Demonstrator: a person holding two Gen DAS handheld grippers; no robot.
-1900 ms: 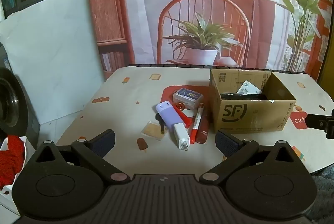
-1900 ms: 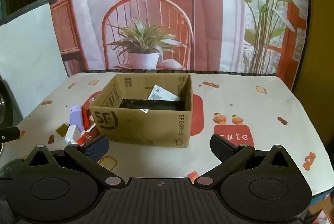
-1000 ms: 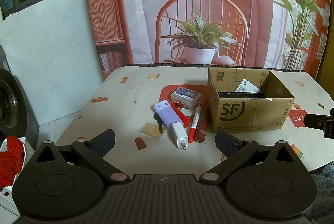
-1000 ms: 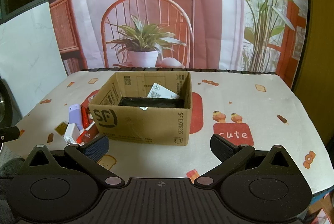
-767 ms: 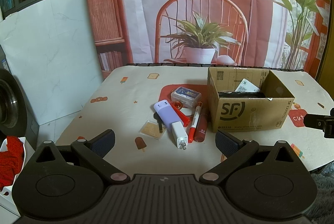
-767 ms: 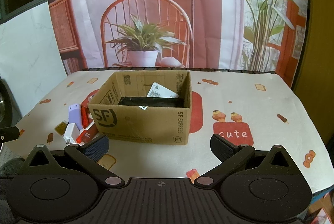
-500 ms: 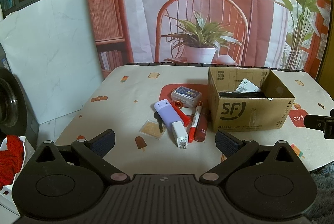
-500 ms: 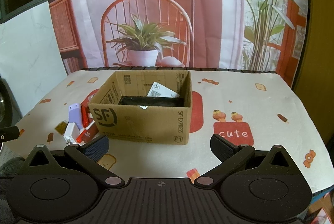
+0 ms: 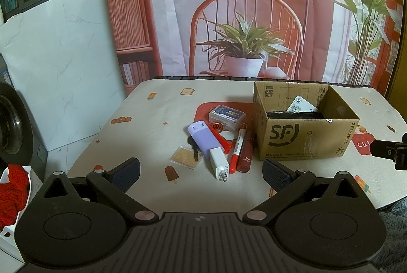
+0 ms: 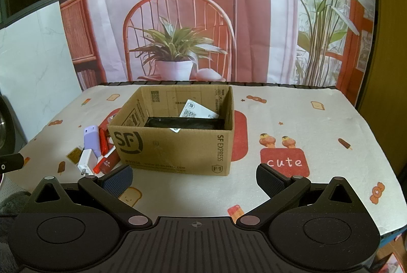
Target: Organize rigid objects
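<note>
A corrugated cardboard box (image 9: 305, 135) sits open on the cloth-covered counter (image 9: 152, 125). Just left of it lies a cluster: smooth lilac block (image 9: 203, 137), white plug (image 9: 218, 163), red marker (image 9: 237, 145), clear plastic case (image 9: 227, 114). The left view shows that case; from the right the box hides it. Left tongs (image 9: 201, 170) and right tongs (image 10: 194, 177) are both spread, empty.

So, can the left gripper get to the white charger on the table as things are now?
Probably yes. The left gripper is open, and the white charger lies straight ahead of it at the near edge of the pile. Nothing stands between them; only the purple case touches its far end.
</note>
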